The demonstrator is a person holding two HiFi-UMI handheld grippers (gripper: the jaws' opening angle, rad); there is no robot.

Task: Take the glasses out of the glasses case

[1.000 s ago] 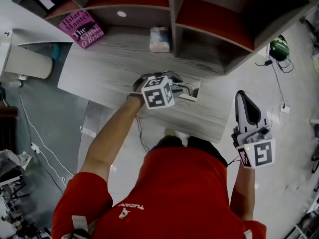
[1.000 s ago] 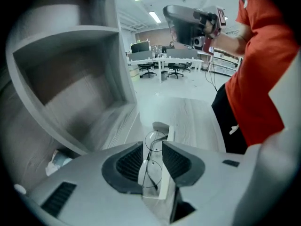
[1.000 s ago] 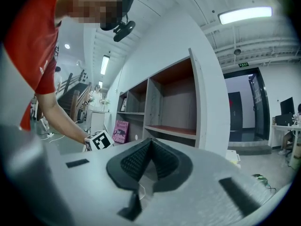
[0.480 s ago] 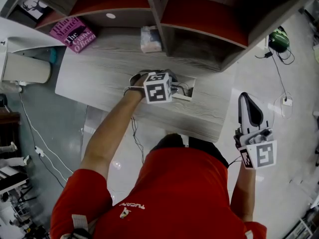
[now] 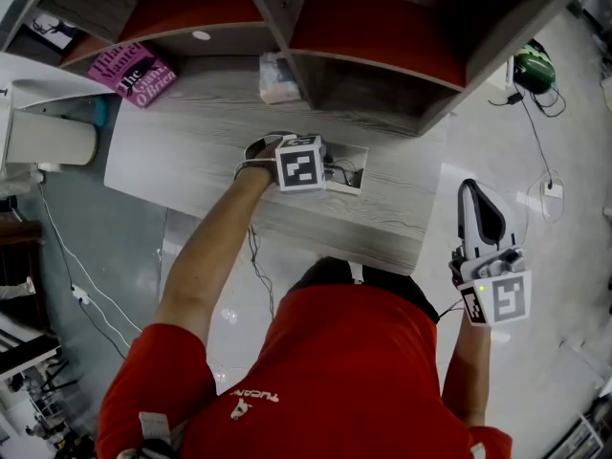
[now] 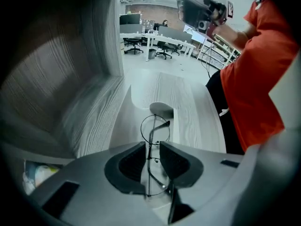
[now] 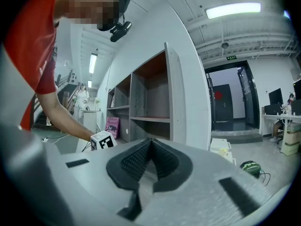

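Observation:
Thin wire-framed glasses (image 6: 155,128) stand edge-on between the pads of my left gripper (image 6: 151,149). Its jaws are closing with a narrow gap still on each side of the bridge. One lens shows beyond the pads, the other nearer the camera. A pale rounded thing (image 6: 161,109), perhaps the case, lies just past the glasses on the grey wood desk (image 6: 188,107). In the head view the left gripper (image 5: 287,158) points steeply down at the desk (image 5: 191,151), and its marker cube hides the glasses. My right gripper (image 5: 472,191) hangs off the desk's right end, shut and empty (image 7: 150,142).
A shelf unit with red backs (image 5: 382,36) rises behind the desk. A pink book (image 5: 134,73) and a tissue pack (image 5: 278,77) lie at its foot. A cable opening (image 5: 346,173) sits right of the left gripper. A green object (image 5: 534,70) and cables lie on the floor.
The left gripper has dipped lower and tilted more steeply toward the desk. The right gripper has shifted a little beside the desk's end.

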